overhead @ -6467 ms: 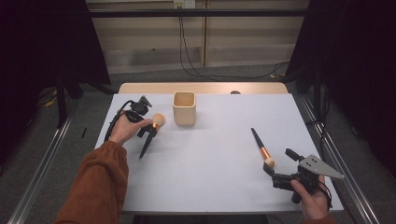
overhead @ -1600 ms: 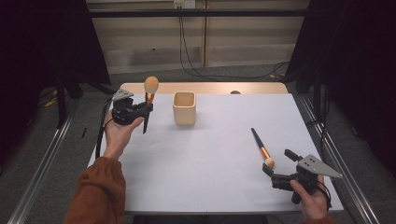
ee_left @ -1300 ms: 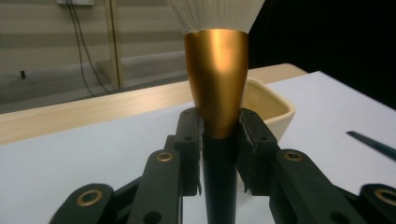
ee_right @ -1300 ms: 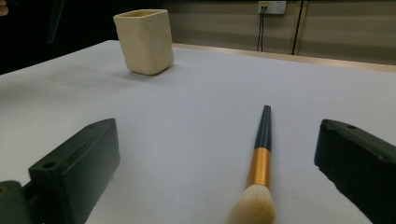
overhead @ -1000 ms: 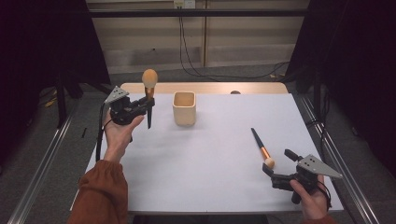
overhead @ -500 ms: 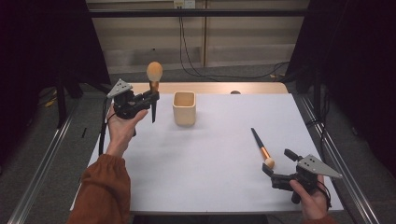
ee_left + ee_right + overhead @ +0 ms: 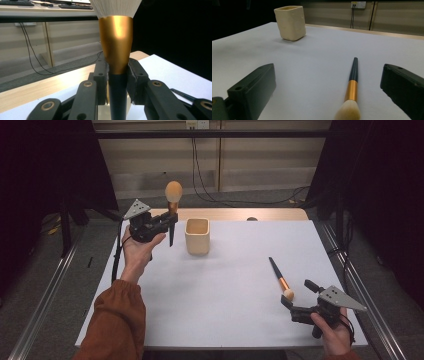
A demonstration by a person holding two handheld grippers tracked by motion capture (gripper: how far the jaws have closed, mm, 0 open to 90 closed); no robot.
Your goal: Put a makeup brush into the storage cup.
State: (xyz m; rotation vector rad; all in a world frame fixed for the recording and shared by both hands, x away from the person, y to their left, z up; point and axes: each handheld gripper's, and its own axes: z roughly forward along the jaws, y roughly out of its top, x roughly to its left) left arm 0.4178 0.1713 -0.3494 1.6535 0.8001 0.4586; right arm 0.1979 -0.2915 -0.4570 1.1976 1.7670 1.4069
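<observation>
Left tongs (image 7: 169, 221) clamped on upright brush (image 7: 172, 205), bristles up, at 9 o'clock of cup (image 7: 197, 235), raised above counter (image 7: 225, 300), right tongs (image 7: 296, 296) wide, resting at second brush (image 7: 280, 279) lying flat, 4 o'clock of cup

No legible text or labels.

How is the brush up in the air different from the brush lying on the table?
The held brush stands upright, bristles on top, while the lying brush rests flat on the white table. The left gripper is shut on the held brush's handle; the lying brush is free, between the open jaws of the right gripper without touching them. The held brush is left of the cream cup; the lying one is far off to its right. Both have pale bristles, a gold collar and a dark handle.
</observation>
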